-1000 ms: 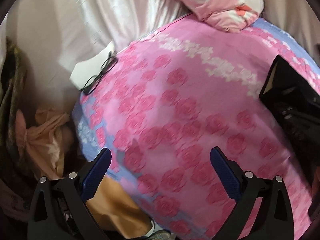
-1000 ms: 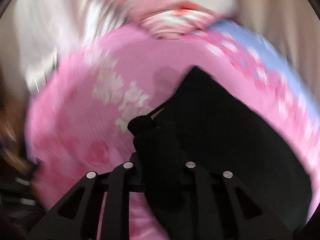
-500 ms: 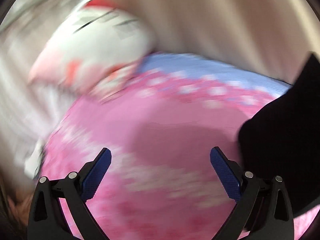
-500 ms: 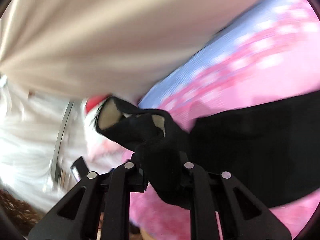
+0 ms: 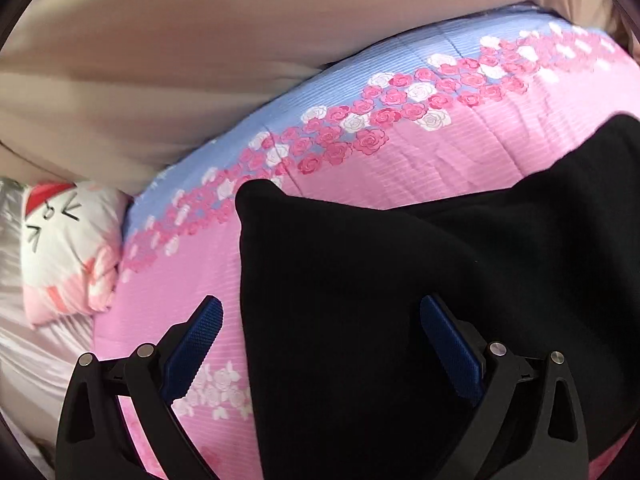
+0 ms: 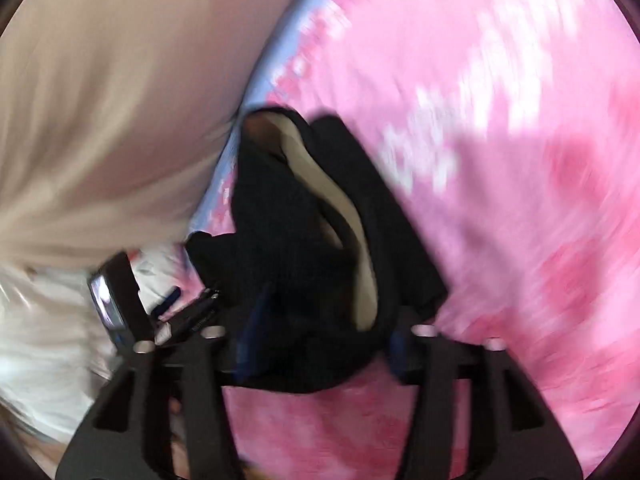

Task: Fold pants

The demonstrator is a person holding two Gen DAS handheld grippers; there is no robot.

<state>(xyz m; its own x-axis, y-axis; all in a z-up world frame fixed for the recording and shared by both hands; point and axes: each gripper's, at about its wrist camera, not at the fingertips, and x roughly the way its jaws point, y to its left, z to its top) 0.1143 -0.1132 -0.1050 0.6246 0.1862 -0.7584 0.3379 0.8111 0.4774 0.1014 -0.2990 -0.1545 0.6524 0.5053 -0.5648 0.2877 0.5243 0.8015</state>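
Since half a second ago the black pants (image 5: 400, 280) slid from the left wrist view's right edge to fill the space between the fingers, spread on the pink rose quilt (image 5: 400, 160). Left gripper (image 5: 320, 340) fingers wide apart above the pants, gripping nothing. Right gripper (image 6: 320, 344), blurred, still clamps bunched pants (image 6: 304, 240), tan lining showing. Cartoon-face pillow (image 5: 68, 240) at left.
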